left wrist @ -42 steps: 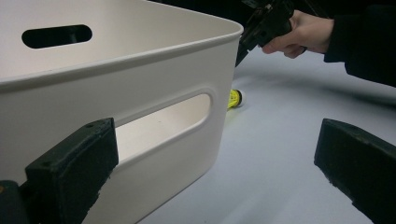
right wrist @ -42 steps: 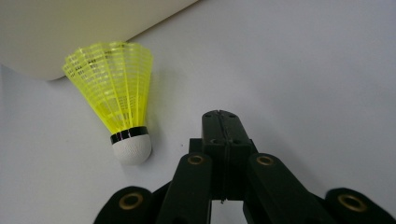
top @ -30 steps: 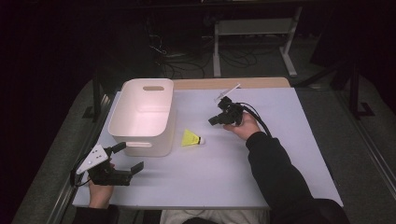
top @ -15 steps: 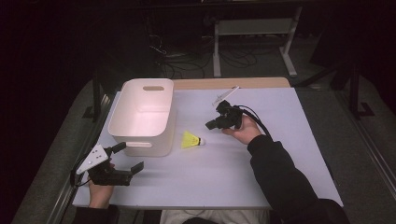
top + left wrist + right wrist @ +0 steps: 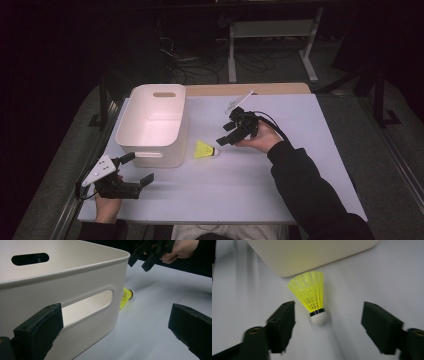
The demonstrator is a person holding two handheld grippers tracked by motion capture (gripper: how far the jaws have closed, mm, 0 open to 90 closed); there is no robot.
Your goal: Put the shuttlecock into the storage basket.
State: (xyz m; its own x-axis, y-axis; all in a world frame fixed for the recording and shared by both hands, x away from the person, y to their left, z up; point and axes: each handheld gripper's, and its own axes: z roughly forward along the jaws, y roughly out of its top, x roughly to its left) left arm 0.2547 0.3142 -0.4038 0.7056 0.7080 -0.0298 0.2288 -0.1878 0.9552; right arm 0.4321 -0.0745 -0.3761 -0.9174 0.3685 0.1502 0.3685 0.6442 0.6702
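From above, we see the yellow shuttlecock (image 5: pixel 205 149) lying on the white worktop (image 5: pixel 300 130) just beside the white bin (image 5: pixel 154 125), right tool (image 5: pixel 226 134) near it. Left tool (image 5: pixel 117 332) gapes beside the bin (image 5: pixel 75 277). Right tool's (image 5: pixel 328 322) jaws spread wide around the shuttlecock (image 5: pixel 312 296), not touching.

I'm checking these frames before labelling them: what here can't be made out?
- Bin floor nearest the left gripper: high view, hidden by the bin's own near wall.
- Shuttlecock skirt: left gripper view, partly hidden behind the bin's corner.
- Bin top: right gripper view, cut off by the upper edge.
- Right gripper jaw: right gripper view, blurred.
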